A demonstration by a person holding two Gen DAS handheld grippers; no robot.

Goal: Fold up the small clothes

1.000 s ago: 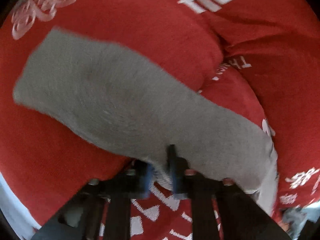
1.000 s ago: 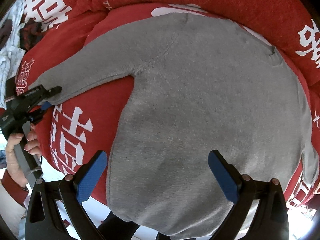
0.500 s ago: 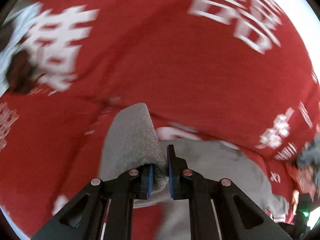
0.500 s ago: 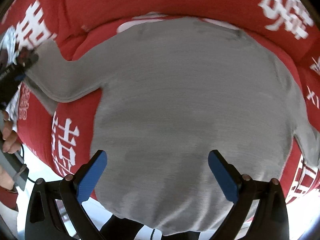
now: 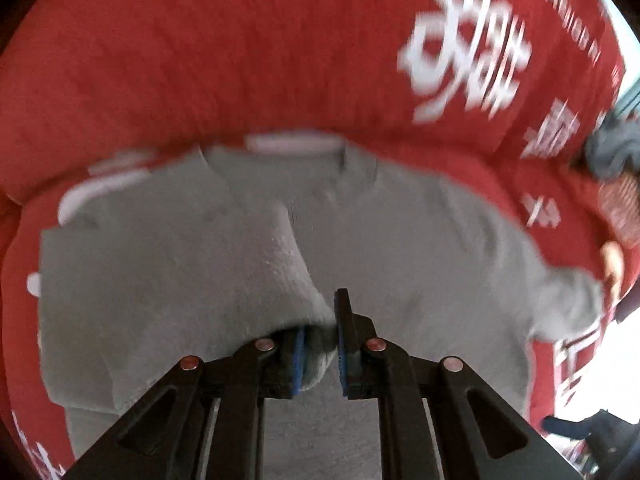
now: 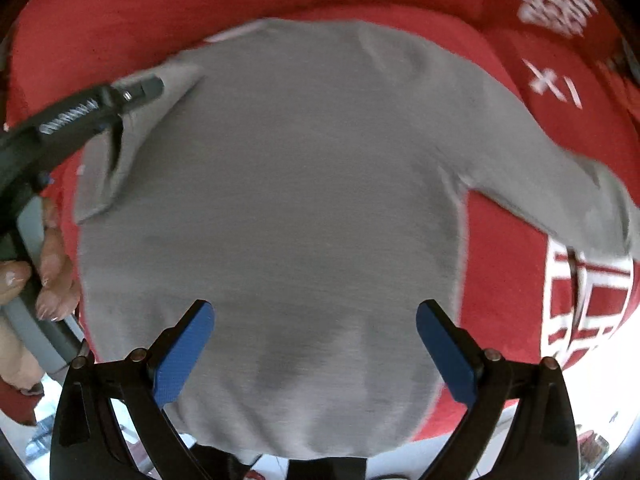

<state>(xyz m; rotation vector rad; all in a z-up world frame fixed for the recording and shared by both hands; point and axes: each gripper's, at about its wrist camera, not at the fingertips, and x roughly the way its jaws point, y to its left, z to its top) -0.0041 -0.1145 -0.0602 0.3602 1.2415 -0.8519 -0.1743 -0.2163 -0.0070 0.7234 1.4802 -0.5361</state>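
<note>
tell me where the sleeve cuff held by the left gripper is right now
The cuff is pinched in the left gripper, low centre in the left wrist view, over the grey sweater. In the right wrist view it shows at upper left.

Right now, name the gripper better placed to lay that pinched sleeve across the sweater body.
Left. The left gripper is already shut on the sleeve, holding it over the grey sweater. The right gripper hangs open above the hem, gripping nothing.
</note>
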